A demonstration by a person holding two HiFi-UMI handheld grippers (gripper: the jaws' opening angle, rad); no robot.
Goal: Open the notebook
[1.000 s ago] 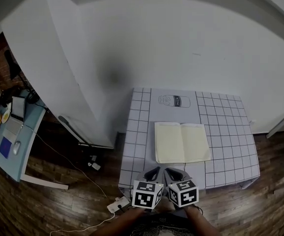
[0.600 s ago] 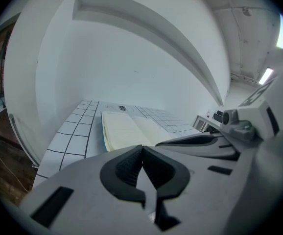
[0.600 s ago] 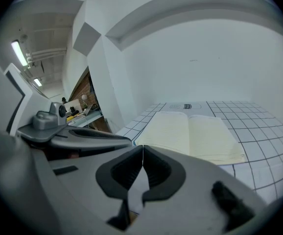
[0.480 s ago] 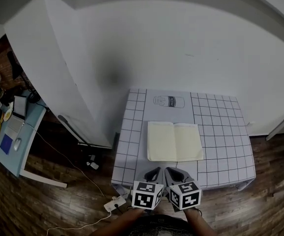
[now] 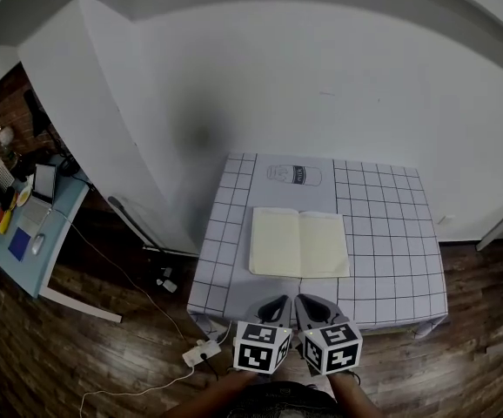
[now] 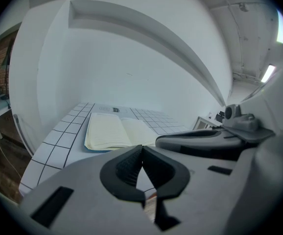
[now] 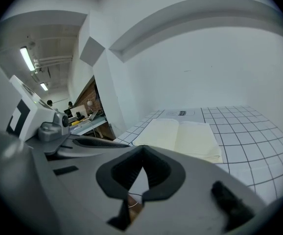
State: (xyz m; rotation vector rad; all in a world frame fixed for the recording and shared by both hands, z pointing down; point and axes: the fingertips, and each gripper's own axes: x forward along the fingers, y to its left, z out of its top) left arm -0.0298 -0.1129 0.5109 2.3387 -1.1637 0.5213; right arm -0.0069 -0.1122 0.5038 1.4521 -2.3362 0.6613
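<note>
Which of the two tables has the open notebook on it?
The white table with the black grid, in the middle of the head view: the notebook lies open on it. The blue desk at the left carries a laptop and clutter.

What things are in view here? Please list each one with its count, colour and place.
notebook: one, cream pages, lying open in the middle of the table.
table: one, white with a black grid, standing against the white wall.
can drawing: one, black lines, printed on the table behind the notebook.
desk: one, pale blue, far left, carrying things too small to name.
power strip: one, white, near the table's near left corner.
floor: one, dark wood, all around the table.
left tool: one, grey, shut and empty, at the table's near edge.
right tool: one, grey, shut and empty, beside the left tool.
</note>
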